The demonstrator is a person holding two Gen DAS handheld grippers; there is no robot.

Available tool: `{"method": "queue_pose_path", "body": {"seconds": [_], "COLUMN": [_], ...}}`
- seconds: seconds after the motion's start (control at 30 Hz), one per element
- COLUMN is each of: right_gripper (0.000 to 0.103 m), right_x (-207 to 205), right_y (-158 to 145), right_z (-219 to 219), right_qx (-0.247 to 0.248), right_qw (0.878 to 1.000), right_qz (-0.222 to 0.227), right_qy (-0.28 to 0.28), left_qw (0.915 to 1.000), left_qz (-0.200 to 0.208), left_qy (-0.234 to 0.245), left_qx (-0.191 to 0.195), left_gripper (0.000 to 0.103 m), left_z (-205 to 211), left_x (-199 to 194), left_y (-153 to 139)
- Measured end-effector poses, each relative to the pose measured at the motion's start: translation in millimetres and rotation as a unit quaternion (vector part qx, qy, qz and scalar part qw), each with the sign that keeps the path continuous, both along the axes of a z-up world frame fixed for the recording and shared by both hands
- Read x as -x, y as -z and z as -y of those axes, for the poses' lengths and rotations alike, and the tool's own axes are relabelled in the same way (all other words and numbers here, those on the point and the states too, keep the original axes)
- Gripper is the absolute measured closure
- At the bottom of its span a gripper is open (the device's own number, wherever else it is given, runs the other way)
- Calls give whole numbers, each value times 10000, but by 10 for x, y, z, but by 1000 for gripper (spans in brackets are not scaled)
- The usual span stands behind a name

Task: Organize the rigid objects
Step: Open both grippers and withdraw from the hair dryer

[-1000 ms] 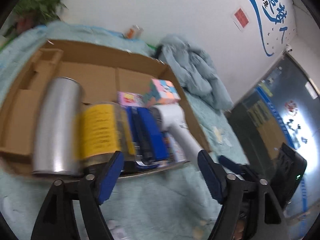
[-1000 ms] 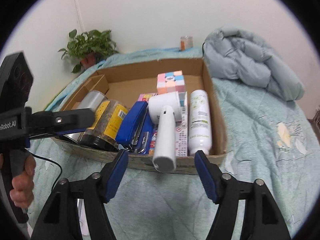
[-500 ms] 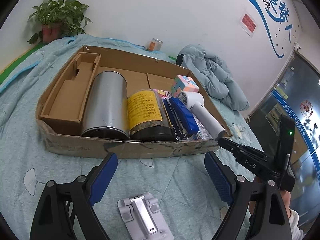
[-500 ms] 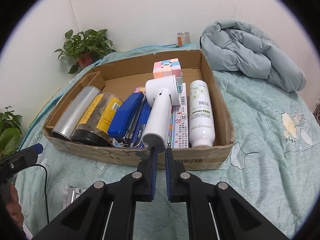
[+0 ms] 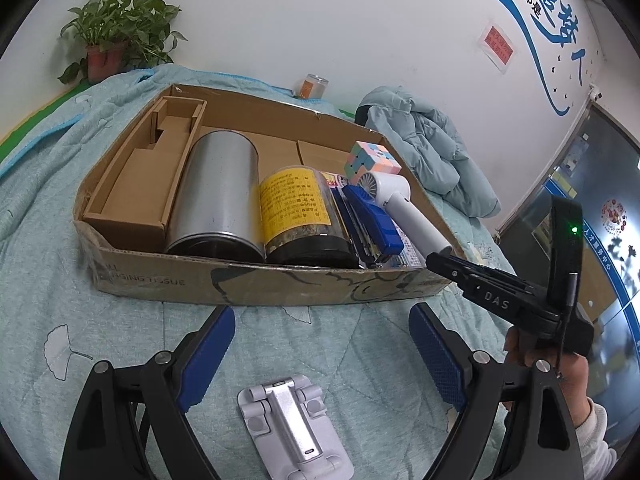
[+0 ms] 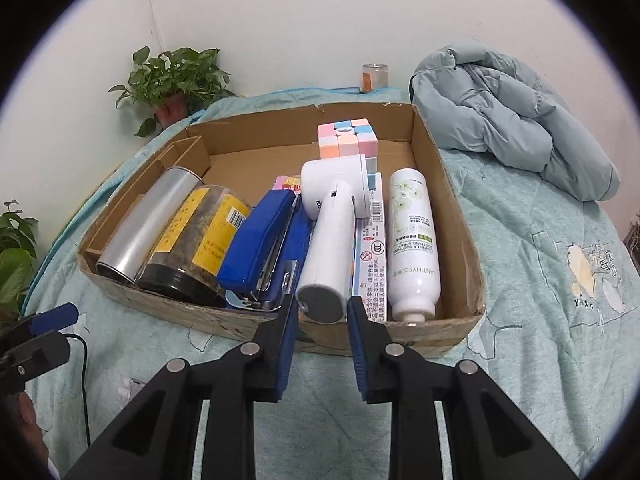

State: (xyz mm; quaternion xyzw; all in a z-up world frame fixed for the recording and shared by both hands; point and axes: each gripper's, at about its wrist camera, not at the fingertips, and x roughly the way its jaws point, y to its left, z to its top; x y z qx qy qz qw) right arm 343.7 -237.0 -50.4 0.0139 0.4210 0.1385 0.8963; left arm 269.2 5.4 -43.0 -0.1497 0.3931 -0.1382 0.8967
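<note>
Left tool (image 5: 320,354): jaws spread wide, nothing between them, above the bed cover (image 5: 360,340)
Phone stand (image 5: 294,426): grey, flat on the bed below the left tool
Cardboard box (image 6: 460,216): on the bed; holds steel canister (image 6: 148,220), yellow-label jar (image 6: 196,240), blue stapler (image 6: 260,236), white handheld fan (image 6: 332,236), spray bottle (image 6: 412,236), puzzle cube (image 6: 347,136)
Right tool (image 6: 322,312): jaws opening, flanking the fan handle's end, contact unclear

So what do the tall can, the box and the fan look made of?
Can: seemingly brushed metal, with a dull silver sheen and soft streaky reflections. Box: brown corrugated cardboard, matte, torn at the rim. Fan: likely smooth white plastic, slightly glossy.
</note>
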Motion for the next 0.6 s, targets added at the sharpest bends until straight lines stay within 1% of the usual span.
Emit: {"method": "queue_pose_path", "body": {"seconds": [0.03,0.07,0.13,0.2,0.23,0.27,0.3,0.33,0.4,0.47,0.53,0.6], "right_gripper": [72,59,43,42,45,64,76,79,79,79,78,59], "right_x": [18,42,109,152,149,139,108,64,-28,-72,19,138], "right_y": [1,2,-5,-32,-54,-75,-85,-82,-29,51,23,-11], "right_z": [2,6,4,-4,-5,-6,-16,-25,-16,11,36,36], "right_qx": [-49,-100,-97,-43,-45,-51,-3,71,32,-28,-72,-89], "right_qw": [10000,9999,9999,9994,9991,9988,9986,9988,9994,9999,9996,9994], "right_qz": [-32,-42,97,336,417,479,524,493,342,39,181,299], "right_qy": [-4,-9,11,27,10,3,-11,-8,-11,121,182,165], "left_qw": [10000,10000,9997,9986,9981,9976,9975,9976,9978,9978,9977,9979], "left_qz": [-4,3,49,103,124,142,134,99,58,37,-2,-92], "left_qy": [-9,-12,-32,-89,-111,-121,-127,-152,-182,-221,-264,-268], "left_qx": [-26,-81,-248,-503,-599,-668,-688,-674,-634,-631,-626,-581], "left_gripper": [14,14,14,12,11,11,11,11,11,11,10,5], "left_z": [4,10,21,33,35,32,22,3,-46,-91,-141,-179], "left_x": [3,7,15,19,20,26,29,34,36,62,92,112], "left_y": [12,25,47,60,64,73,81,95,112,123,152,210]}}
